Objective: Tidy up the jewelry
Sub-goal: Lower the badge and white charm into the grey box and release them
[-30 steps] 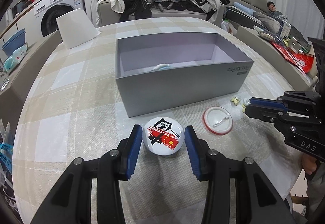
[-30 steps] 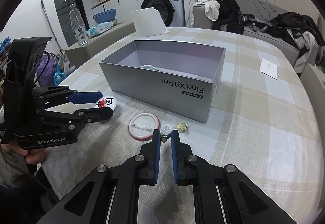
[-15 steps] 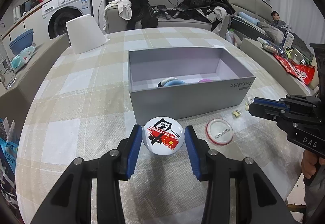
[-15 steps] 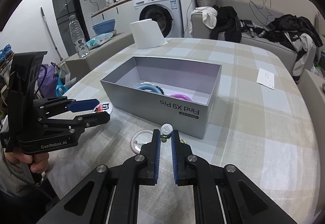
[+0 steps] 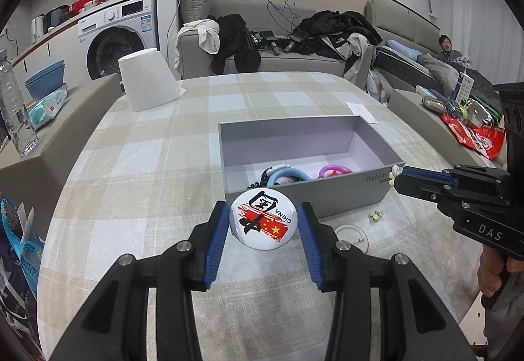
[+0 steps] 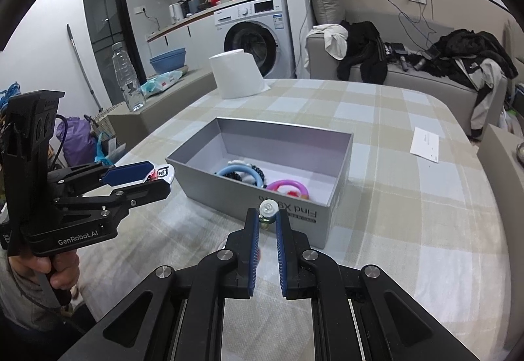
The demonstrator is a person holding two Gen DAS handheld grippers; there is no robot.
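My left gripper (image 5: 263, 223) is shut on a round white badge (image 5: 263, 221) with a red flag print and holds it above the table, just in front of the grey box (image 5: 357, 189). My right gripper (image 6: 268, 218) is shut on a small clear-headed earring (image 6: 268, 208) and holds it in the air before the box's front wall (image 6: 294, 213). The box holds a blue ring (image 6: 240, 171), a pink ring (image 6: 288, 188) and a dark hair tie. A red-rimmed badge (image 5: 352, 237) and a small yellowish trinket (image 5: 375, 215) lie on the table by the box.
A checked cloth covers the table (image 5: 147, 171). A white upturned shade (image 5: 147, 79) stands at the far left. A paper slip (image 6: 424, 144) lies at the right. A sofa with clothes (image 5: 294, 40) and a washing machine (image 5: 118, 30) are behind.
Both grippers have risen from the table with their items. The left lifted the white badge and the right lifted the earring toward the box's front rim.
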